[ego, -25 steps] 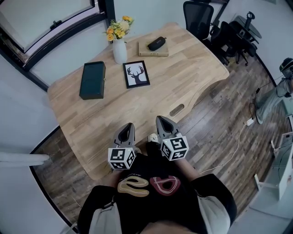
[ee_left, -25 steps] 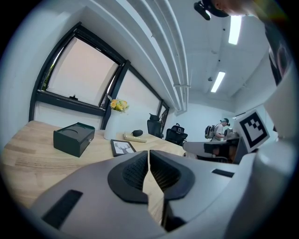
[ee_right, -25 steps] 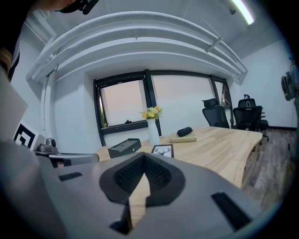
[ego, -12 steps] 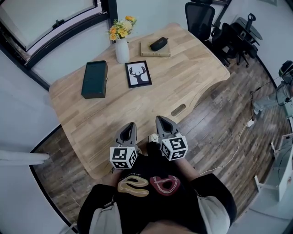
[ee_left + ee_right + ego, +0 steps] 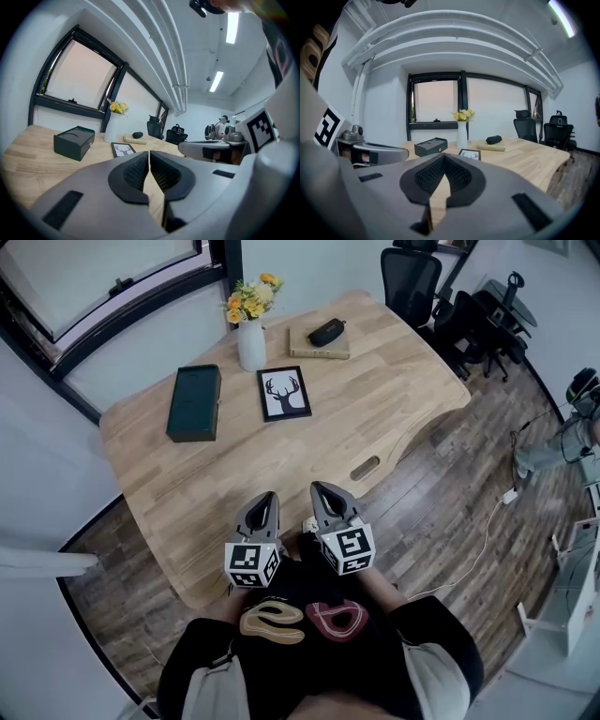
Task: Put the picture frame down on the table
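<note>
**A:** How do the jaws stand?

**B:** On my screens both pairs are pressed together with nothing between them. The left gripper (image 5: 149,154) has its pads meeting along one line, and the right gripper (image 5: 443,158) meets at the tip. I hold both close to the body at the near edge of the table (image 5: 375,418), pointing across it.

**A:** And the picture frame (image 5: 284,393)?

**B:** Well apart from both grippers, toward the far side. It sits between the dark green box (image 5: 194,403) and the book (image 5: 319,343) with the black case (image 5: 325,331) on it, just in front of the white vase (image 5: 250,343). From above I see the deer print full on, and the left gripper view shows it low against the wood. I judge it lies flat, face up, though I cannot rule out a slight lean.

**A:** Which step is that?

**B:** I read it as the end: frame down, hands clear.

**A:** Next move?

**B:** If it is flat, none. If it proves propped, I'd open one gripper, reach across, take the top edge and tip it back gently so it doesn't slap the wood.
</note>
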Demonstrator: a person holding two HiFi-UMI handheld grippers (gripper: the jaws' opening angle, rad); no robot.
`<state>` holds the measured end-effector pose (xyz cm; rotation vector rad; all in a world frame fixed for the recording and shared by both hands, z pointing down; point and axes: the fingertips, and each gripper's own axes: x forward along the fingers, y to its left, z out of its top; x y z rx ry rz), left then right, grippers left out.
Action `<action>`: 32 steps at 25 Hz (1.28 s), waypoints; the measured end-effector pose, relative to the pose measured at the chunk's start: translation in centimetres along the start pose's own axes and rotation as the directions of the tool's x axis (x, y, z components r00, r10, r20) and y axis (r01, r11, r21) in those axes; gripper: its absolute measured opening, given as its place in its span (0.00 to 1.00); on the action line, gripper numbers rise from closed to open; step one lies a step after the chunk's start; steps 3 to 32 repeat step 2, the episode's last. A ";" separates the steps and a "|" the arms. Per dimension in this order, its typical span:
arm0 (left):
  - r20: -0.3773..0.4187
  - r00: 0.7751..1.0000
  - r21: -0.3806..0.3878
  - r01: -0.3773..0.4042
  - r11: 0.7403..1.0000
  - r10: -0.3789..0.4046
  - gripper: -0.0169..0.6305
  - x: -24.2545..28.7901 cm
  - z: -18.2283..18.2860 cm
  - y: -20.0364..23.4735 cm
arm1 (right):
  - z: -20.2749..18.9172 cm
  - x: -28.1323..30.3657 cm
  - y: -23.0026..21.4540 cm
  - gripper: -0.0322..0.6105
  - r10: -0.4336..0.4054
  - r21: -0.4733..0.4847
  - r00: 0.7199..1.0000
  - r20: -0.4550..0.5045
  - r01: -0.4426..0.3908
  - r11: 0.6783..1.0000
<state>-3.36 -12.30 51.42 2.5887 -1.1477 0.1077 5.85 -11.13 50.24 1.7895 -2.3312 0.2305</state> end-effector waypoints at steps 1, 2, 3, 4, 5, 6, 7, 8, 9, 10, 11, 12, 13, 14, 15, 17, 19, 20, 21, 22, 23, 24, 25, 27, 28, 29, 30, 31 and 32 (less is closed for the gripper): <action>0.002 1.000 0.004 0.000 1.000 0.000 0.06 0.1 0.1 0.0 | 0.0 0.1 0.0 0.06 0.002 0.000 1.000 0.002 -0.002 1.000; 0.004 1.000 0.008 0.000 1.000 0.000 0.06 0.2 0.1 0.1 | 0.0 0.3 0.1 0.06 0.003 0.000 1.000 0.005 -0.003 1.000; 0.004 1.000 0.008 0.000 1.000 0.000 0.06 0.2 0.1 0.1 | 0.0 0.3 0.1 0.06 0.003 0.000 1.000 0.005 -0.003 1.000; 0.004 1.000 0.008 0.000 1.000 0.000 0.06 0.2 0.1 0.1 | 0.0 0.3 0.1 0.06 0.003 0.000 1.000 0.005 -0.003 1.000; 0.004 1.000 0.008 0.000 1.000 0.000 0.06 0.2 0.1 0.1 | 0.0 0.3 0.1 0.06 0.003 0.000 1.000 0.005 -0.003 1.000; 0.004 1.000 0.008 0.000 1.000 0.000 0.06 0.2 0.1 0.1 | 0.0 0.3 0.1 0.06 0.003 0.000 1.000 0.005 -0.003 1.000; 0.004 1.000 0.008 0.000 1.000 0.000 0.06 0.2 0.1 0.1 | 0.0 0.3 0.1 0.06 0.003 0.000 1.000 0.005 -0.003 1.000; 0.004 1.000 0.008 0.000 1.000 0.000 0.06 0.2 0.1 0.1 | 0.0 0.3 0.1 0.06 0.003 0.000 1.000 0.005 -0.003 1.000; 0.004 1.000 0.008 0.000 1.000 0.000 0.06 0.2 0.1 0.1 | 0.0 0.3 0.1 0.06 0.003 0.000 1.000 0.005 -0.003 1.000; 0.004 1.000 0.008 0.000 1.000 0.000 0.06 0.2 0.1 0.1 | 0.0 0.3 0.1 0.06 0.003 0.000 1.000 0.005 -0.003 1.000; 0.004 1.000 0.008 0.000 1.000 0.000 0.06 0.2 0.1 0.1 | 0.0 0.3 0.1 0.06 0.003 0.000 1.000 0.005 -0.003 1.000; 0.004 1.000 0.008 0.000 1.000 0.000 0.06 0.2 0.1 0.1 | 0.0 0.3 0.1 0.06 0.003 0.000 1.000 0.005 -0.003 1.000; 0.004 1.000 0.008 0.000 1.000 0.000 0.06 0.2 0.1 0.1 | 0.0 0.3 0.1 0.06 0.003 0.000 1.000 0.005 -0.003 1.000; 0.004 1.000 0.008 0.000 1.000 0.000 0.06 0.2 0.1 0.1 | 0.0 0.3 0.1 0.06 0.003 0.000 1.000 0.005 -0.003 1.000; 0.004 1.000 0.008 0.000 1.000 0.000 0.06 0.2 0.1 0.1 | 0.0 0.3 0.1 0.06 0.003 0.000 1.000 0.005 -0.003 1.000; 0.004 1.000 0.008 0.000 1.000 0.000 0.06 0.2 0.1 0.1 | 0.0 0.3 0.1 0.06 0.003 0.000 1.000 0.005 -0.003 1.000; 0.004 1.000 0.008 0.000 1.000 0.000 0.06 0.2 0.1 0.1 | 0.0 0.3 0.1 0.06 0.003 0.000 1.000 0.005 -0.003 1.000; 0.004 1.000 0.008 0.000 1.000 0.000 0.06 0.2 0.1 0.1 | 0.0 0.3 0.1 0.06 0.003 0.000 1.000 0.005 -0.003 1.000; 0.004 1.000 0.008 0.000 1.000 0.000 0.06 0.2 0.1 0.1 | 0.0 0.3 0.1 0.06 0.003 0.000 1.000 0.005 -0.003 1.000; 0.004 1.000 0.008 0.000 1.000 0.000 0.06 0.2 0.1 0.1 | 0.0 0.3 0.1 0.06 0.003 0.000 1.000 0.005 -0.003 1.000; 0.004 1.000 0.008 0.000 1.000 0.000 0.06 0.2 0.1 0.1 | 0.0 0.3 0.1 0.06 0.003 0.000 1.000 0.005 -0.003 1.000; 0.004 1.000 0.008 0.000 1.000 0.000 0.06 0.2 0.1 0.1 | 0.0 0.3 0.1 0.06 0.003 0.000 1.000 0.005 -0.003 1.000; 0.004 1.000 0.008 0.000 1.000 0.000 0.06 0.2 0.1 0.1 | 0.0 0.3 0.1 0.06 0.003 0.000 1.000 0.005 -0.003 1.000; 0.004 1.000 0.008 0.000 1.000 0.000 0.06 0.2 0.1 0.1 | 0.0 0.3 0.1 0.06 0.003 0.000 1.000 0.005 -0.003 1.000; 0.004 1.000 0.008 0.000 1.000 0.000 0.06 0.2 0.1 0.1 | 0.0 0.3 0.1 0.06 0.003 0.000 1.000 0.005 -0.003 1.000; 0.004 1.000 0.008 0.000 1.000 0.000 0.06 0.2 0.1 0.1 | 0.0 0.3 0.1 0.06 0.003 0.000 1.000 0.005 -0.003 1.000; 0.004 1.000 0.008 0.000 1.000 0.000 0.06 0.2 0.1 0.1 | 0.0 0.3 0.1 0.06 0.003 0.000 1.000 0.005 -0.003 1.000; 0.004 1.000 0.008 0.000 1.000 0.000 0.06 0.2 0.1 0.1 | 0.0 0.3 0.1 0.06 0.003 0.000 1.000 0.005 -0.003 1.000; 0.004 1.000 0.008 0.000 1.000 0.000 0.06 0.2 0.1 0.1 | 0.0 0.3 0.1 0.06 0.003 0.000 1.000 0.005 -0.003 1.000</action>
